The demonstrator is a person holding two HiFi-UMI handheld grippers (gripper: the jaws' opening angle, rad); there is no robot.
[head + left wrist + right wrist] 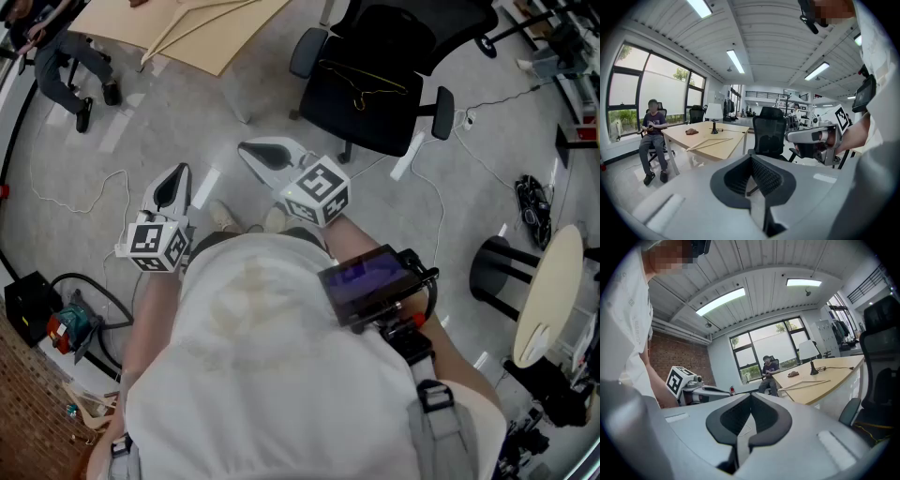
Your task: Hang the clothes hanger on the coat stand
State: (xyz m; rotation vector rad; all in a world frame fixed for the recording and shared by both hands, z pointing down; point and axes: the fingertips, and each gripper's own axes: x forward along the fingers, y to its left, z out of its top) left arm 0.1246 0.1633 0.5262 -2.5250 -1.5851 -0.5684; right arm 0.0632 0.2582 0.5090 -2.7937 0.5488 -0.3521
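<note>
One hanger: a thin yellow wire clothes hanger lies flat on the seat of the black office chair, upper centre of the head view. Its hook lies toward the seat's front edge, on your side, which probably makes it the easiest part to reach.
Hanger contact: nothing touches it yet; both tongs are well apart from the chair.
Right tongs: jaws closed together with nothing between them. You hold them just left of centre, tips forward and slightly down, the nearer of the two to the chair, so they are likely the ones to pick the hanger up.
Left tongs: closed too, and empty. You carry them at centre left, beside your body, seemingly idle.
Next need: the jaws must open before either pair can take the wire.
Coat stand: I cannot pick it out with certainty in any view.
Bench: pale wood, upper left of the head view, clear of your path.
Seated person: far upper left, beyond the bench.
</note>
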